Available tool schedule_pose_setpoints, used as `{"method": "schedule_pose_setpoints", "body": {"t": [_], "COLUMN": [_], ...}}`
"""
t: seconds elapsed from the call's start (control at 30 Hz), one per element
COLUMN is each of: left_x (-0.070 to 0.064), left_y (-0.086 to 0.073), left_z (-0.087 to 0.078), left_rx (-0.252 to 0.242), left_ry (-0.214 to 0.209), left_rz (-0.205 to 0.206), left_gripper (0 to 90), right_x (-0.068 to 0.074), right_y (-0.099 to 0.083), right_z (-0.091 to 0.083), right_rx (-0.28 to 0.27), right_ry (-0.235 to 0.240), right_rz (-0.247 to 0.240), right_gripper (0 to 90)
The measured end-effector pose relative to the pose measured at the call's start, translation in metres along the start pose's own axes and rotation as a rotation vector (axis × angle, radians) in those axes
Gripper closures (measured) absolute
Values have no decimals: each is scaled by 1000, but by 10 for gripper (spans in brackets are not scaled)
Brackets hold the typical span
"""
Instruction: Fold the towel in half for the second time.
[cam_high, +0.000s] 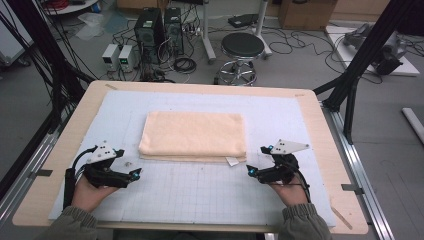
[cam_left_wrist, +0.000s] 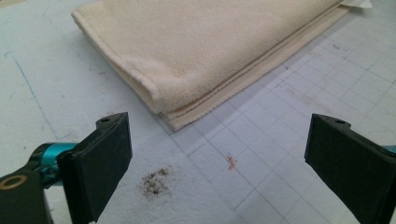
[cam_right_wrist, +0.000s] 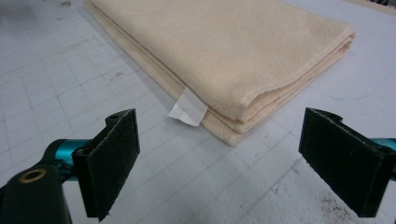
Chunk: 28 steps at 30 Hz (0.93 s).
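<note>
A folded cream towel (cam_high: 194, 135) lies flat in the middle of the white gridded mat (cam_high: 200, 192). My left gripper (cam_high: 131, 164) rests on the mat just off the towel's near left corner, jaws wide open and empty. In the left gripper view that towel corner (cam_left_wrist: 177, 70) sits just beyond the open gripper (cam_left_wrist: 217, 161). My right gripper (cam_high: 256, 161) stands open and empty beside the towel's near right corner. The right gripper view shows the towel (cam_right_wrist: 233, 46) with a small white label (cam_right_wrist: 187, 107) sticking out of its near edge, ahead of the open gripper (cam_right_wrist: 219, 161).
The mat covers a wooden table (cam_high: 325, 130). A dark smudge (cam_left_wrist: 155, 181) and a small orange scrap (cam_left_wrist: 230, 162) mark the mat near the left gripper. A black stool (cam_high: 242, 55), computer towers (cam_high: 157, 32) and cables stand on the floor beyond the far edge.
</note>
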<state>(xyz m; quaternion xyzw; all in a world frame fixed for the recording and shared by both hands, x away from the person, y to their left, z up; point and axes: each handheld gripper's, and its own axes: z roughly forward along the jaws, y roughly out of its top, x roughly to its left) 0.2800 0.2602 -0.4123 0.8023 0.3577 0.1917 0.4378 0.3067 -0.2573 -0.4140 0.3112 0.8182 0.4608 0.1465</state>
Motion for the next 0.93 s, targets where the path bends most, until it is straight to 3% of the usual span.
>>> {"method": "schedule_pose_setpoints", "body": {"t": [0.4, 0.93], "left_x": [-6, -6], "left_y": [-7, -13], "left_z": [-13, -17], "left_rx": [-15, -14], "left_ry": [13, 35], "left_rz": [1, 3], "left_gripper": [80, 80], "right_x": [7, 9], "right_y": [-13, -21], "right_z": [-17, -14], "right_rx": [-10, 12], "right_ry": [-9, 5], "right_rz": [18, 16], "right_gripper": [117, 117]}}
